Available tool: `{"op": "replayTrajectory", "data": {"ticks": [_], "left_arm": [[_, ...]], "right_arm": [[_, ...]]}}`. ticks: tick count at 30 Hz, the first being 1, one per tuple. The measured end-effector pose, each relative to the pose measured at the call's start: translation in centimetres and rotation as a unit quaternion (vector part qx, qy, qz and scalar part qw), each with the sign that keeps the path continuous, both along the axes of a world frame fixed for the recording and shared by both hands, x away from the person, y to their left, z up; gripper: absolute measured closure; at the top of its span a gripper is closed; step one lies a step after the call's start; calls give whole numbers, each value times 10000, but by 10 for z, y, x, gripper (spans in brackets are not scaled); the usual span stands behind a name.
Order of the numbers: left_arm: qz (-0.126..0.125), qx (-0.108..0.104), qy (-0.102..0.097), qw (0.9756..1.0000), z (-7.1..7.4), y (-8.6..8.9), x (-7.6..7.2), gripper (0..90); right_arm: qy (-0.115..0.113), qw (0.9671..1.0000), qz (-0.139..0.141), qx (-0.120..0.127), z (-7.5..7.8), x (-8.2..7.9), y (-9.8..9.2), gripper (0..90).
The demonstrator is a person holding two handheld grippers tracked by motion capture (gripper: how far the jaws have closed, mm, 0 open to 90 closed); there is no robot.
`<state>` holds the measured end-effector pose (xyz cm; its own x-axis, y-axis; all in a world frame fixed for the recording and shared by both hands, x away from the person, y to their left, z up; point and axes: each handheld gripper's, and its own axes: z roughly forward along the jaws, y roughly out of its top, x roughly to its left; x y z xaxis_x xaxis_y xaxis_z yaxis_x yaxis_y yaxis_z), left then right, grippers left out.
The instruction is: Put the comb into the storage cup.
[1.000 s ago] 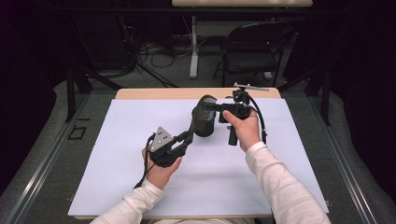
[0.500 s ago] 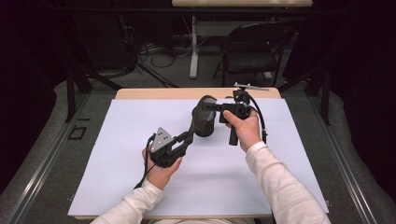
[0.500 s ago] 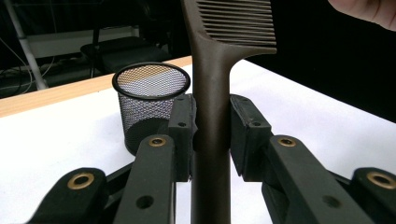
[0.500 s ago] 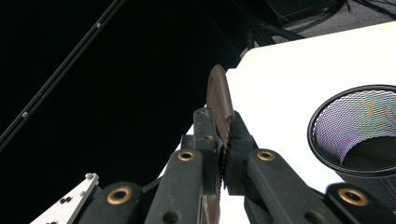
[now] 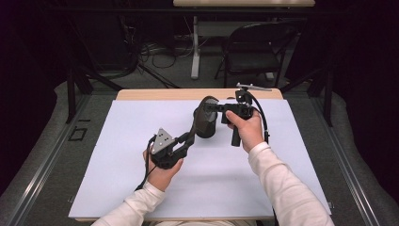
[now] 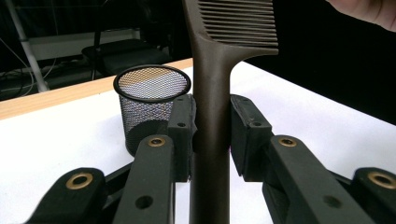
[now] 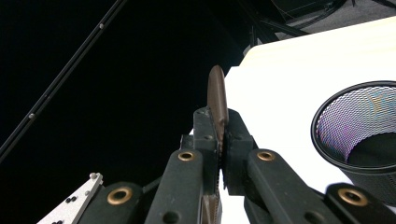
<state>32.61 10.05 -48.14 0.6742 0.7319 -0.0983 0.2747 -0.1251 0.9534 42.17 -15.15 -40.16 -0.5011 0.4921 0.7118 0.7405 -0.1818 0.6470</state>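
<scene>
From above, your left tool (image 5: 188, 140) and right tool (image 5: 221, 109) meet at the mesh cup (image 5: 206, 123).

Left gripper view: your tool (image 6: 212, 135) pinches the brown comb (image 6: 212, 93) by its handle, teeth above.

Right gripper view: your tool (image 7: 219, 135) clamps the comb (image 7: 216, 100) edge-on, cup (image 7: 359, 130) beside it on the counter (image 7: 289, 93).

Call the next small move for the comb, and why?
Probably open the left gripper: both grippers clamp the comb, the left on its handle, the right gripper shut on the toothed end. Freed, the right could carry it to the mesh cup standing beside.
</scene>
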Motion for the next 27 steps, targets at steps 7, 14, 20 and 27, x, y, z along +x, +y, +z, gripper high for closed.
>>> {"op": "replayTrajectory", "data": {"ticks": [7, 14, 20, 27], "left_arm": [[33, -24, -20, 10000, 0, 0, 0, 706], [113, -143, 53, 9998, 0, 3, 3, 659], [109, -195, 60, 9997, 1, 4, 3, 604], [85, -255, 156, 9995, 2, 6, 3, 514]], "right_arm": [[-21, 10000, -18, -28, 3, -3, -1, 871], [-27, 10000, -65, -4, 2, -2, 1, 872], [-62, 9999, -120, -54, 3, -1, 2, 872], [-165, 9992, -295, -232, 9, 1, -4, 872]]}}
